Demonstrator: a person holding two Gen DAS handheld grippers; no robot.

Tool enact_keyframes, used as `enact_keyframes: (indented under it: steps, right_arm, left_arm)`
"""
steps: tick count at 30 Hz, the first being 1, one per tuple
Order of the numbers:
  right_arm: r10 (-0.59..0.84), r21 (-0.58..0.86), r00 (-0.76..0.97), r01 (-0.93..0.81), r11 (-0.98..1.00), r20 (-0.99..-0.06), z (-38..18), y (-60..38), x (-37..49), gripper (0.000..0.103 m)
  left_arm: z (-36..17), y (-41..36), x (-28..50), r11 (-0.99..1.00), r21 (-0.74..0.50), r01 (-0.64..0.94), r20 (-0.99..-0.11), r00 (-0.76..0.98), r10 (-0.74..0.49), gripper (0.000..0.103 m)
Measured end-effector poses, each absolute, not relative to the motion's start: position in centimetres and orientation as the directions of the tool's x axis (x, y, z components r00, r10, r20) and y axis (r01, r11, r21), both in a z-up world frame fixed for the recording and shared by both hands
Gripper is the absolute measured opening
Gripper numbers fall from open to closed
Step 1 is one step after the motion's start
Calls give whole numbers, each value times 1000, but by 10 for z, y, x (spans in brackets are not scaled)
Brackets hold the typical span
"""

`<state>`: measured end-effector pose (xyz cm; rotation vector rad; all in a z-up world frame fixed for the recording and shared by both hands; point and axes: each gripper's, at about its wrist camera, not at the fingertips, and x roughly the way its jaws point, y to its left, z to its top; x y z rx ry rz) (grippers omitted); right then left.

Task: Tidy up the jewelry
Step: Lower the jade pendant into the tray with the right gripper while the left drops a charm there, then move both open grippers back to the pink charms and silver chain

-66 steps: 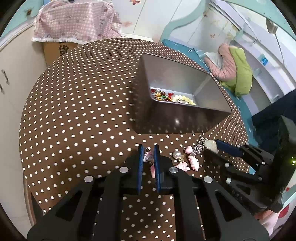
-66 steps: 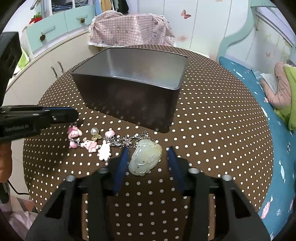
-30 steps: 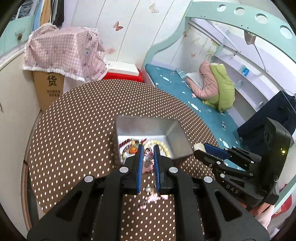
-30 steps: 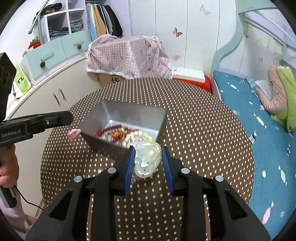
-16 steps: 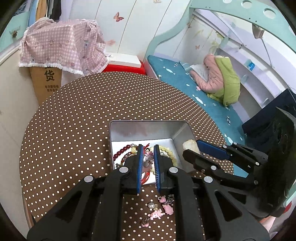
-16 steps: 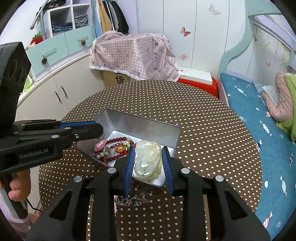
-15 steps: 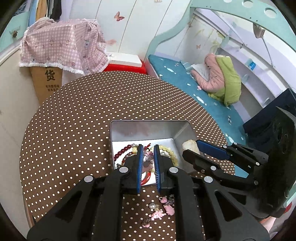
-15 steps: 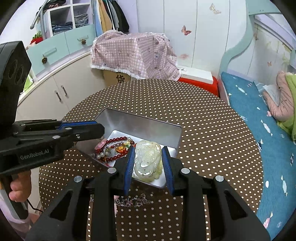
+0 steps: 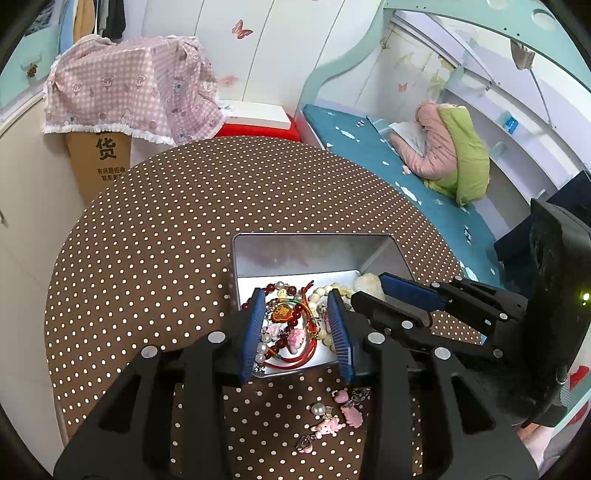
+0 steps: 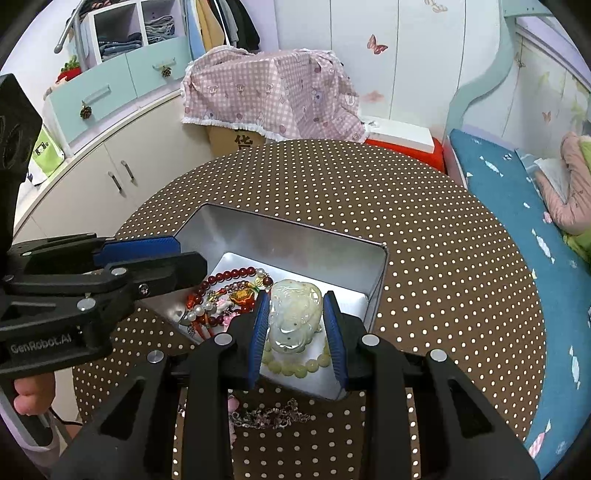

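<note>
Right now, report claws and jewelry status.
Left claw open over tin. Right claw shut on jade pendant, above tin. Charm chain lies outside on table.

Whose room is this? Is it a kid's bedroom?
Probably a child's bedroom: a bed with a teal candy-print sheet, butterfly stickers on the white wall, and clothes hanging above pastel drawers.

A round table point(image 9: 155, 229) in a brown, white-dotted cloth carries a metal tin point(image 9: 314, 251) just ahead of the left gripper point(image 9: 297, 326), and pink charms on a chain point(image 9: 332, 417) below its fingers.
</note>
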<state>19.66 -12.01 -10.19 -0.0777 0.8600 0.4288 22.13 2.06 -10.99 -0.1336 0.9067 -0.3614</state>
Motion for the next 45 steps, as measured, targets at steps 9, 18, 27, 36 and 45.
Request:
enact_keyframes:
  steps: [9, 18, 27, 36, 45]
  right_arm:
    - [333, 108, 569, -392, 914, -752, -101, -122, 197, 28]
    - [328, 106, 572, -386, 917, -752, -99, -122, 193, 28]
    - [327, 106, 602, -373, 922, -728, -85, -125, 175, 32]
    - [328, 126, 621, -346, 930, -712, -82, -147, 143, 45]
    - [261, 106, 603, -281, 954, -753, -103, -156, 121, 79]
  left_arm:
    - [-111, 21, 220, 934, -261, 246, -749, 558, -356, 41]
    - [-106, 20, 213, 934, -253, 253, -744, 567, -355, 47]
    - [-97, 22, 187, 934, -234, 268, -729, 588, -351, 48]
    - [-123, 22, 147, 948, -133, 288, -767, 575, -283, 55]
    - [-163, 21, 124, 945, -151, 291, -795, 532, -291, 55]
